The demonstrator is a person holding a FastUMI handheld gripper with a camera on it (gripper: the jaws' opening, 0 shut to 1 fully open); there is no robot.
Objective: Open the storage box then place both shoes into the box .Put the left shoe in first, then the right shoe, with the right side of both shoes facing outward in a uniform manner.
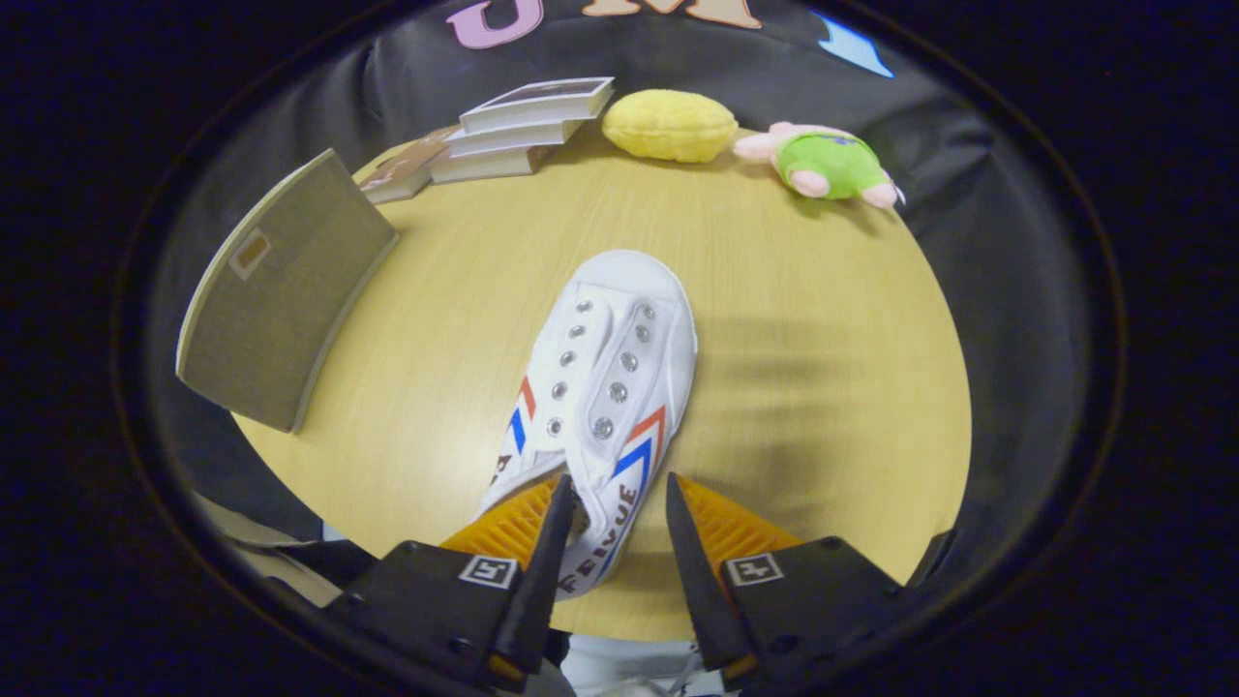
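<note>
Round, light wooden table [794,387] set against black cloth. A white canvas shoe [605,387], with metal eyelets, no laces, and red and blue chevrons on both sides, lies at the table's middle, toe pointing far. The gripper [616,523] has its jaws apart, straddling the shoe's right flank near the heel; contact cannot be told. A grey panel [276,290] stands tilted at left. Far edge: stacked books [513,131], a yellow plush [670,126], a green-and-pink plush [823,163].
</note>
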